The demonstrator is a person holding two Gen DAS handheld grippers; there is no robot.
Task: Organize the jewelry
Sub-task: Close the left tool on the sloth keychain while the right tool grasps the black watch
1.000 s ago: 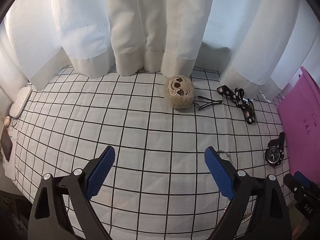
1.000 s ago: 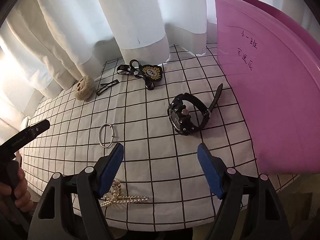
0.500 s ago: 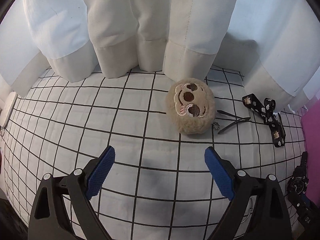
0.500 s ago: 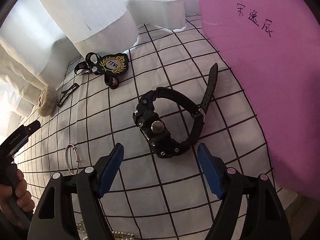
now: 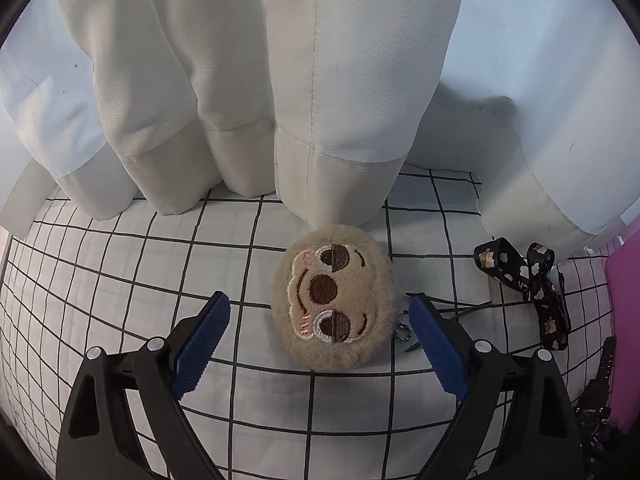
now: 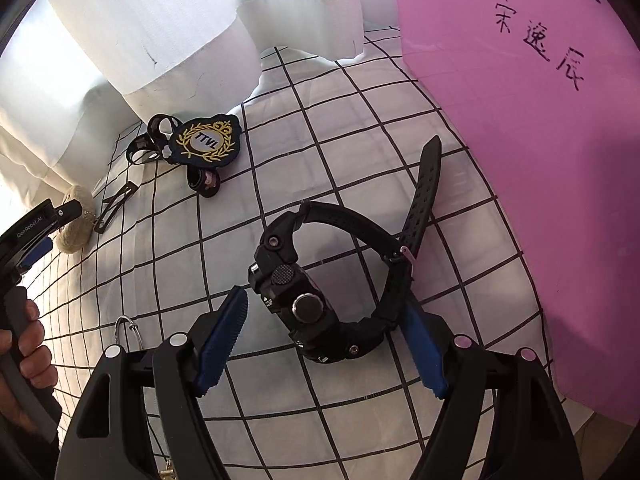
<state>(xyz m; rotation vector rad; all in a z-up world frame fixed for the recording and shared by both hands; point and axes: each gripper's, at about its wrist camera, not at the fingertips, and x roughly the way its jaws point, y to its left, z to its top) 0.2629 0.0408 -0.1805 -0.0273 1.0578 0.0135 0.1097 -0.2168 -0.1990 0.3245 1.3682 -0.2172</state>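
White curtains hang down onto a black-gridded white tablecloth (image 5: 120,280), and both tools work low over it. The left gripper (image 5: 318,334) stands wide, its blue pads flanking a round plush sloth-face keychain (image 5: 334,298) without touching it; a second ago that plush sat far off near the curtain hem, so the gripper has closed in and is now placed to grasp. Just right of the plush lie its small bead chain and a dark hair clip (image 5: 460,310), then a black printed ribbon lanyard (image 5: 536,280).

The right gripper (image 6: 326,338) is equally wide, with a black sports watch (image 6: 320,300) between its pads. The watch was well ahead a second ago and now the right pad sits against or just beside the strap; contact cannot be confirmed. Both approaches look finished, so closing is the likely next step, with the pink bin (image 6: 520,140) just to the right as the probable destination.

Farther out lie an embroidered "TTVL" badge (image 6: 208,142) and a thin silver bangle (image 6: 128,328), partly hidden behind the left finger. A few gold beads at the bottom edge are cut off, and the bin's interior is out of sight.
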